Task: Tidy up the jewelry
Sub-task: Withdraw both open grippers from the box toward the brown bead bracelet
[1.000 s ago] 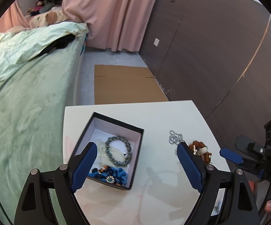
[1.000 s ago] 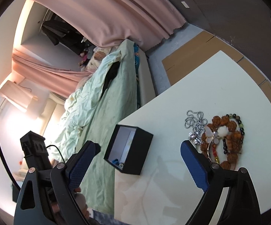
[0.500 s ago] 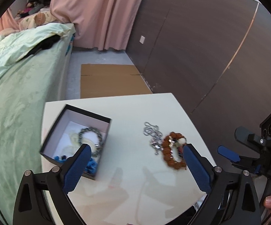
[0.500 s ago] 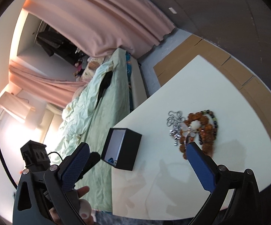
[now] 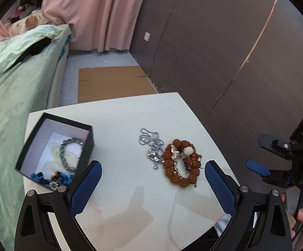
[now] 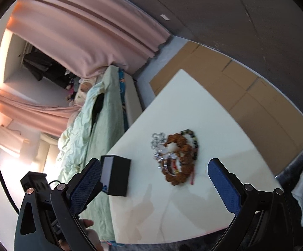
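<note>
A black open box (image 5: 56, 146) stands on the left of the white table (image 5: 120, 117). It holds a silver link bracelet (image 5: 69, 153) and blue bead jewelry (image 5: 53, 177). A pile of loose jewelry lies to its right: a silver ball chain (image 5: 152, 142) and a brown bead bracelet (image 5: 180, 165). My left gripper (image 5: 153, 185) is open and empty, above the table's near part. My right gripper (image 6: 154, 185) is open and empty, held back from the pile (image 6: 175, 156) and the box (image 6: 115, 174); it also shows at the left wrist view's right edge (image 5: 277, 161).
A bed with a green cover (image 5: 7, 96) runs along the table's left side. Flat cardboard (image 5: 111, 82) lies on the floor beyond the table. A dark wall (image 5: 224, 48) is on the right, pink curtains (image 5: 92, 12) at the back.
Both grippers have drawn back and up from the table. The left view has swung right, from the box to the loose pile. The jewelry has not moved.
</note>
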{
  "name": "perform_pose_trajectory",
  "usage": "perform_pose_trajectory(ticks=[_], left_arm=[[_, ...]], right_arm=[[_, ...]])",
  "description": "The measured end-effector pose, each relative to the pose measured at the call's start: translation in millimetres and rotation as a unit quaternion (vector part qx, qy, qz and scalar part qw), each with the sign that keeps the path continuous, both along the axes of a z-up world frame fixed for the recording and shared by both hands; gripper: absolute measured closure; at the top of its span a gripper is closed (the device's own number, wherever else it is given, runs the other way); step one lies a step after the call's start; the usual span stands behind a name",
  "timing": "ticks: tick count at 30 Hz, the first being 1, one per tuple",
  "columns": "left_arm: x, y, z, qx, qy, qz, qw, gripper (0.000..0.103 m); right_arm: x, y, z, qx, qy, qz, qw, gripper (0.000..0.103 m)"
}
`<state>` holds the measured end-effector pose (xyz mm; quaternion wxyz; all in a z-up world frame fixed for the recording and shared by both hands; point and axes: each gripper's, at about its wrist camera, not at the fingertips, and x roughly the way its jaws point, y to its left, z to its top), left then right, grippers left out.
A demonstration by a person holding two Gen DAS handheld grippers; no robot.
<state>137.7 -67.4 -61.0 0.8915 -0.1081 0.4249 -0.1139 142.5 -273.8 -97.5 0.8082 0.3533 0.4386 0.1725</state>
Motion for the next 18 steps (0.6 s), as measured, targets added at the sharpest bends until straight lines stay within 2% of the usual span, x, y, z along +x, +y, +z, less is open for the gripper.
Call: perform_pose_trajectory(ticks=[3,6,9,11,14,18], left_arm=[[2.8,-8.2,-1.9,0.008,0.001,-0.009,0.9999,0.011],[8.4,-14.2,-7.6,0.011,0.012,-0.017,0.9997,0.017],[14.7,-16.9,-14.9,0.016,0.026,-0.016,0.9994,0.028],[18.6,-16.0,-19.1,0.018,0.034,-0.013,0.9992,0.034],[23.1,-14.0,-23.6,0.022,0.042,-0.012,0.9988,0.035],[27.1,-11.0,-26.2,0.029,0.045,-0.01,0.9985,0.035]], right_arm=[[4.6,-3.7,-6.3,-0.006,0.012,-0.007,1.0,0.003],[13.1,2.1,-15.0,-0.023,0.03,0.004,0.999,0.017],[22.6,9.2,-33.6,-0.027,0.067,0.019,0.997,0.033],[28.1,14.1,-45.9,-0.026,0.09,0.028,0.995,0.049],[36.7,20.2,-57.9,-0.017,0.111,0.041,0.993,0.058],[44.6,23.4,-61.1,-0.034,0.116,0.039,0.992,0.059]])
